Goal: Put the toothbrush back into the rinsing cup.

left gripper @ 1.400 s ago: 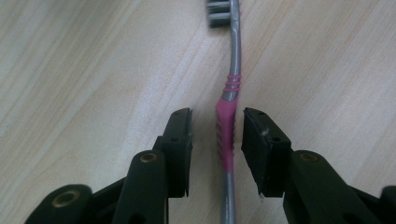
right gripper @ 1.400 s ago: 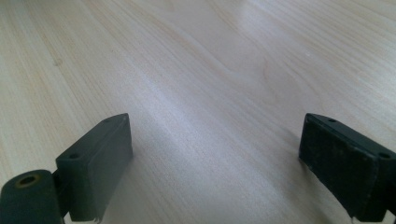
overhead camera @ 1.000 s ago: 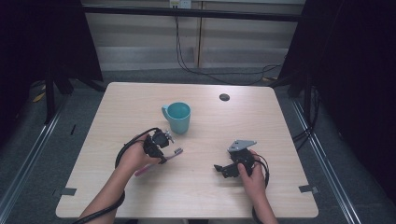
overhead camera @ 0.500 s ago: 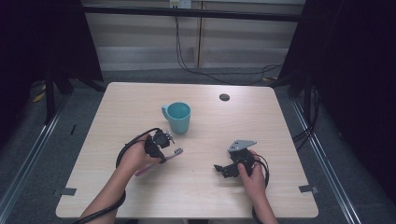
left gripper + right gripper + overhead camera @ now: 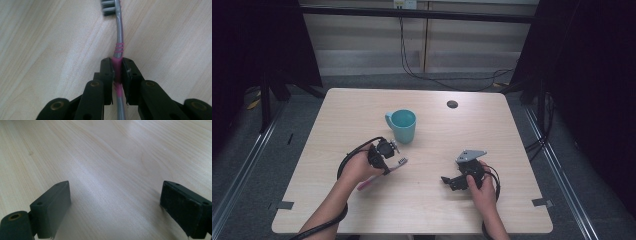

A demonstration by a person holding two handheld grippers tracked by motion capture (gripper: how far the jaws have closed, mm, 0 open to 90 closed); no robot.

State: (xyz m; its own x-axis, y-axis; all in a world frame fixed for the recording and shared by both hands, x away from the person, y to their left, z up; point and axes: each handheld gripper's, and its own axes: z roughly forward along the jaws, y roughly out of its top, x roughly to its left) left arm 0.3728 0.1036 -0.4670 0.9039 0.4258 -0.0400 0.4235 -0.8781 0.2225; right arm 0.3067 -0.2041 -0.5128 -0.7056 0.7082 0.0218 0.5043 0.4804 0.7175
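Note:
A pink and grey toothbrush (image 5: pixel 398 164) lies low over the wooden table (image 5: pixel 512 130), left of centre, with its bristle head toward the teal mug (image 5: pixel 403 125). My left gripper (image 5: pixel 387 166) is shut on it. In the left gripper view the jaws of the left gripper (image 5: pixel 117 67) pinch the pink part of the handle, and the toothbrush's grey neck (image 5: pixel 120 35) runs ahead to the bristles. My right gripper (image 5: pixel 449 183) rests on the table right of centre. Its jaws (image 5: pixel 117 191) stand wide open over bare wood.
The mug stands upright just beyond the left gripper, handle to the left. A small black disc (image 5: pixel 452 104) sits near the table's far edge. Dark curtains and floor rails flank the table.
The left hand has shifted very slightly at the toothbrush. The right gripper has stayed where it was.

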